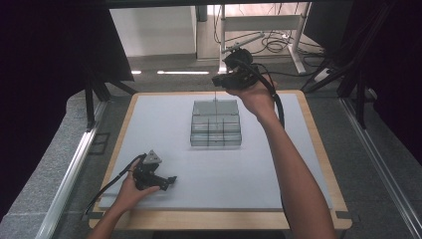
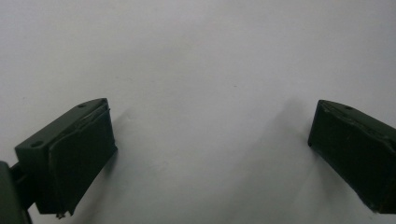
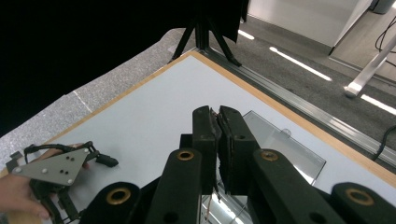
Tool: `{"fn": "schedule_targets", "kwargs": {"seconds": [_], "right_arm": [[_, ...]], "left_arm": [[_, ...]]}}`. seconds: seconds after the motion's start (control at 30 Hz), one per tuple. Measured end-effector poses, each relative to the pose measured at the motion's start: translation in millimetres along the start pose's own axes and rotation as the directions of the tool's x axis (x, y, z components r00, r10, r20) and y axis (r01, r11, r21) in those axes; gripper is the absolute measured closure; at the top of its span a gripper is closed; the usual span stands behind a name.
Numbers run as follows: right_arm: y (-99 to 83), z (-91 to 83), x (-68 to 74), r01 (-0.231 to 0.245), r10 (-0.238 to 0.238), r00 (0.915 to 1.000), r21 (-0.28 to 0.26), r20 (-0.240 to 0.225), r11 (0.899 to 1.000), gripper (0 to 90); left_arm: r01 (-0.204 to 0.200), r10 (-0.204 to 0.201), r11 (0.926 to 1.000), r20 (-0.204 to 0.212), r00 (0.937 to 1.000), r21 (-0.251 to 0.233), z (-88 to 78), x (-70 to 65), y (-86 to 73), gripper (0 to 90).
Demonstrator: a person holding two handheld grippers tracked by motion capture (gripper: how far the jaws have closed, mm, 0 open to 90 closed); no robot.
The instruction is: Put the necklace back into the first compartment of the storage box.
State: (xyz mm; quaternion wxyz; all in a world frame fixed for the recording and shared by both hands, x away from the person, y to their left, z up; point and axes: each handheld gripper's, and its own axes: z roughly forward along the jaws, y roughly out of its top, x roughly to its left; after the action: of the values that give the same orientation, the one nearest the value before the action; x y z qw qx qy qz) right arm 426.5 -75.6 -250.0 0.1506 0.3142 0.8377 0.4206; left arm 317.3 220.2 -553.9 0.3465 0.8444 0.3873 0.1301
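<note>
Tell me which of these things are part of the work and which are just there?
In use:
clear tiered organizer on the white mat
right gripper, shut, held above the organizer
left gripper, open, resting on the mat

Just there:
cables on the floor
desk legs beyond the table

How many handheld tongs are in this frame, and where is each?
2. The left tongs rest low on the white mat near its front-left, jaws apart. The right tongs are held above the clear tiered organizer, jaws closed.

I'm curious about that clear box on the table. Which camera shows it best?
The high view: the whole clear box with its compartments sits mid-table. The right gripper view catches just part of it behind the shut jaws.
</note>
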Motion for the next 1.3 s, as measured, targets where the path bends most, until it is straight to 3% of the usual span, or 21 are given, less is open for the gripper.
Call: {"fn": "schedule_targets", "kwargs": {"seconds": [1.0,1.3], "right_arm": [[15.4,74.4,-17.0,-0.082,0.082,0.9966,0.002,0.003,0.997,84.0],[11.3,99.5,-21.3,-0.108,0.108,0.9939,0.014,0.021,0.994,84.0]], "left_arm": [[0.000,0.000,1.0000,0.001,1.0000,-0.001,0.1,-0.1,0.0,0.2],[0.001,-0.001,1.0000,0.002,1.0000,-0.002,0.2,-0.2,0.0,0.2]]}}
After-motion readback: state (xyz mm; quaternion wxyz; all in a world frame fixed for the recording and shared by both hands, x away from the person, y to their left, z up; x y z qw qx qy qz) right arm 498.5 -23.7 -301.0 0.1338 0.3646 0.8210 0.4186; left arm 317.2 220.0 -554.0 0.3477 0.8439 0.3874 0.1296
